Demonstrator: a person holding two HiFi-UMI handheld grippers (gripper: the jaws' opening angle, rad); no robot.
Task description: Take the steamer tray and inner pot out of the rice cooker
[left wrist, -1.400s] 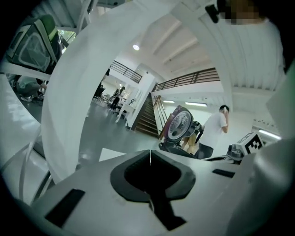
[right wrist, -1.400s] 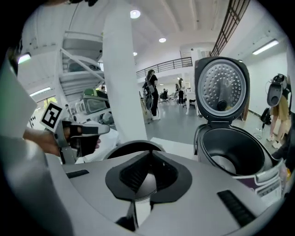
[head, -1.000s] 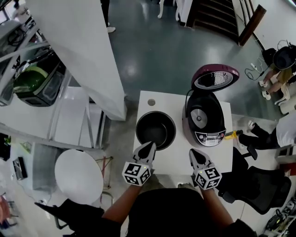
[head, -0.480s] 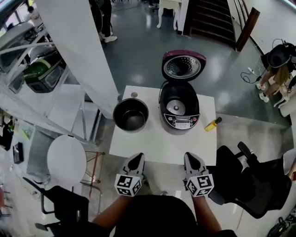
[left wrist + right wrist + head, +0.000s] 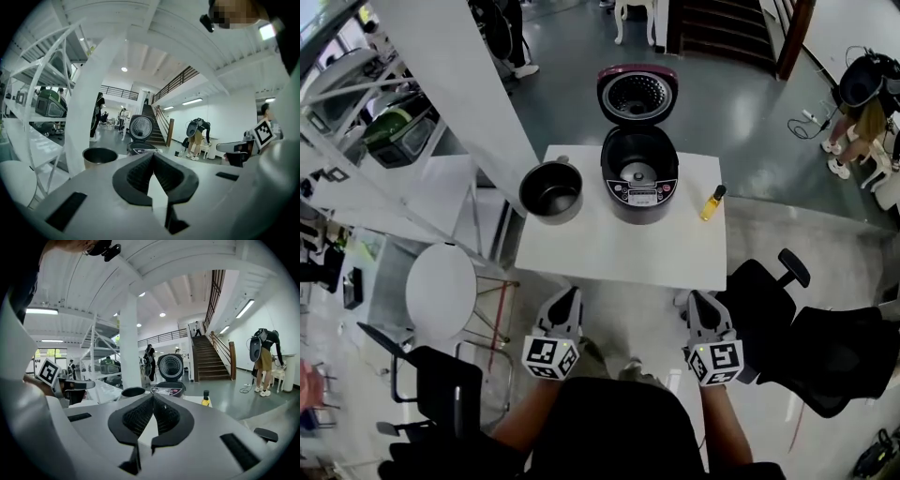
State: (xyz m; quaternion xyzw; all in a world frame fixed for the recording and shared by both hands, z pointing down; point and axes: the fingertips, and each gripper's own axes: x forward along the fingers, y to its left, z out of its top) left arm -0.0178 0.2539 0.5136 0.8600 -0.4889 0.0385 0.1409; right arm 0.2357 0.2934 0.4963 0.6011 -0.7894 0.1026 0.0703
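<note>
The left tool (image 5: pixel 569 294), its black ridged jaws pressed together on nothing, hovers over the grey floor (image 5: pixel 637 319), short of the near edge of the white rectangular counter (image 5: pixel 619 258). On the counter's far left corner stands the dark round metal inner pot (image 5: pixel 551 191), upright and outside the cooker. Just to its right sits the maroon-and-black rice cooker (image 5: pixel 638 176), its lid (image 5: pixel 637 94) raised. A small yellow bottle with a black cap (image 5: pixel 712 202) stands near the counter's right edge. The right tool (image 5: pixel 698 298) is likewise closed and empty, clear of the counter.
</note>
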